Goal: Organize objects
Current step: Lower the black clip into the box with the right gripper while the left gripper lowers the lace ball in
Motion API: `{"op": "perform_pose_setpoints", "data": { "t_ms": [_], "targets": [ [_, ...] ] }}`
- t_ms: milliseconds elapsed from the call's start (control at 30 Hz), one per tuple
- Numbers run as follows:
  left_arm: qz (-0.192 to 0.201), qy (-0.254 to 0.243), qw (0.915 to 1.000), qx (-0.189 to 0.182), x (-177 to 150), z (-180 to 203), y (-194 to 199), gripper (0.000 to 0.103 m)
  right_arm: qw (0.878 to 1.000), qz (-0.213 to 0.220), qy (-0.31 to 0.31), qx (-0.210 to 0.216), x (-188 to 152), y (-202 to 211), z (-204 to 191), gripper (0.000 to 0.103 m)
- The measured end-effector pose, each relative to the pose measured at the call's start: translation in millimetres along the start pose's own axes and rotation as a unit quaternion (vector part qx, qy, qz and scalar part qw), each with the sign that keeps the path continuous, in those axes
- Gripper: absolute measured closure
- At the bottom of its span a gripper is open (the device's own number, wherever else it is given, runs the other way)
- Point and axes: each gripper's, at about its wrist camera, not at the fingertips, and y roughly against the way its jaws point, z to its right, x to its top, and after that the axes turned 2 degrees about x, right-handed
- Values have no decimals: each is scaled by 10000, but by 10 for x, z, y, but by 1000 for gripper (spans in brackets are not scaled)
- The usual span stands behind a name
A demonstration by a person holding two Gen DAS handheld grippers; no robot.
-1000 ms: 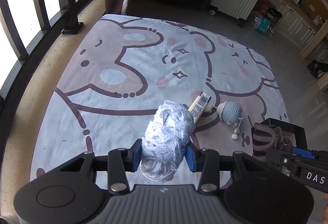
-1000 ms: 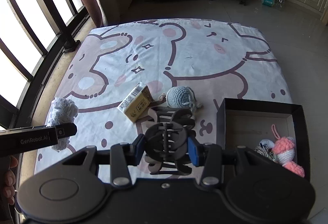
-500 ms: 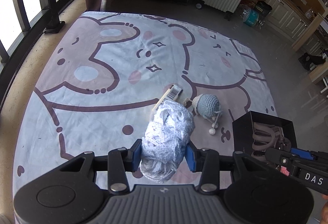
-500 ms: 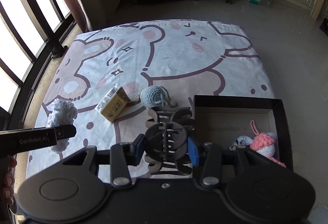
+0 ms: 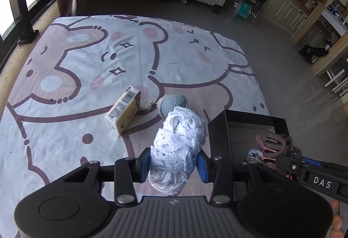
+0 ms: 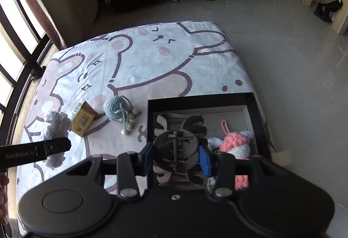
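Landmark: the black box (image 6: 202, 103) at the mat's (image 5: 178, 59) near right corner.
Done: you already have a pink knit toy (image 6: 236, 143) and a striped bit beside it in the box.
Left gripper (image 5: 174, 163): you clamp the white yarn (image 5: 178, 140) just left of the box, above the mat.
Right gripper (image 6: 176, 156): you grip the hair claw (image 6: 177, 144) over the box's left half, not yet released.
Left to do: drop both loads in; then fetch the yellow carton (image 5: 124, 113) and blue knit ball (image 6: 115, 108), both on the mat left of the box.
Progress: I judge you roughly midway.
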Motion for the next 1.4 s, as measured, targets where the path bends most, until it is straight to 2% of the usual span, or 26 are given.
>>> {"op": "perform_pose_setpoints", "data": {
  "t_ms": [267,633,867,1233,1400],
  "targets": [
    [-85,-183,9997,-99,-6,182,-109,59,9999,-49,-105,9,-58,-89,193,58],
    [-180,-215,9994,-188,22,145,-210,59,9991,-379,46,182,-88,-397,110,58],
    [-192,-183,9990,-360,85,153,-266,59,9966,-709,350,219,-134,-664,-2,58],
    [-287,-108,9970,-718,182,320,-416,59,9937,-976,369,398,-204,-838,-43,58],
    [-389,-39,9949,-924,203,445,-526,59,9927,-1079,346,407,-230,-861,-32,54]
  ]
}}
